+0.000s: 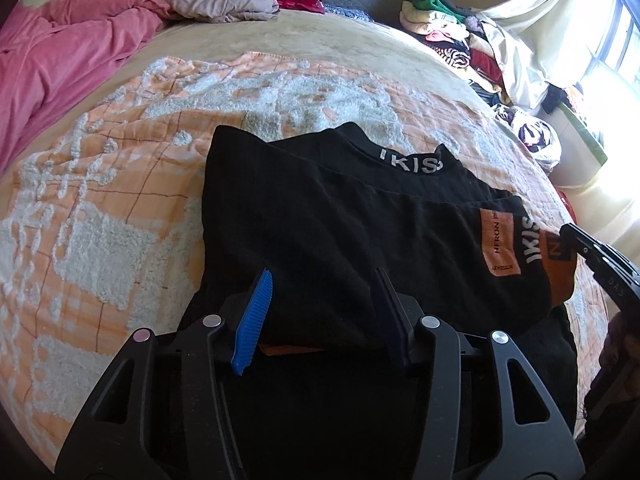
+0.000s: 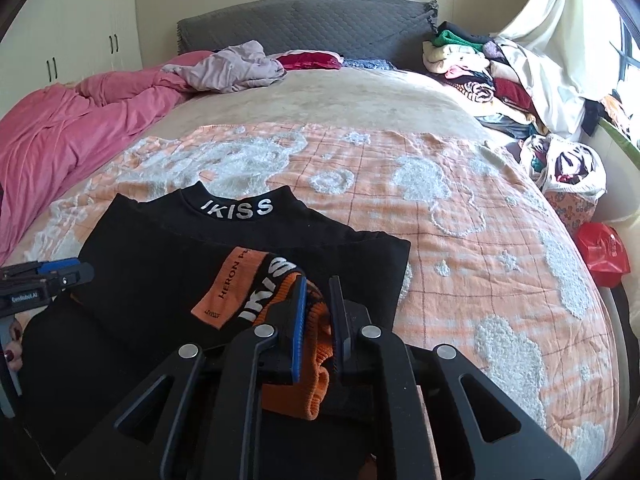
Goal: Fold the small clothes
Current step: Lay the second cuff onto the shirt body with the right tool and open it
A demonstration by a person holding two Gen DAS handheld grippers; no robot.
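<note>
A black top (image 1: 340, 232) with an "IKISS" collar and an orange patch lies partly folded on the orange and white blanket (image 1: 100, 208); it also shows in the right wrist view (image 2: 168, 264). My left gripper (image 1: 322, 284) is open, its fingers wide apart just above the garment's near fold. My right gripper (image 2: 320, 292) is shut on the garment's orange ribbed cuff (image 2: 312, 376), which bunches between its fingers. The right gripper also shows at the right edge of the left wrist view (image 1: 576, 240). The left gripper shows at the left edge of the right wrist view (image 2: 60, 274).
A pink duvet (image 2: 72, 128) lies along the bed's left side. A lilac garment (image 2: 236, 66) sits near the grey headboard (image 2: 304, 24). A heap of clothes (image 2: 480, 76) and bags (image 2: 568, 168) stand at the right. A red bag (image 2: 604, 252) lies by the bed's right edge.
</note>
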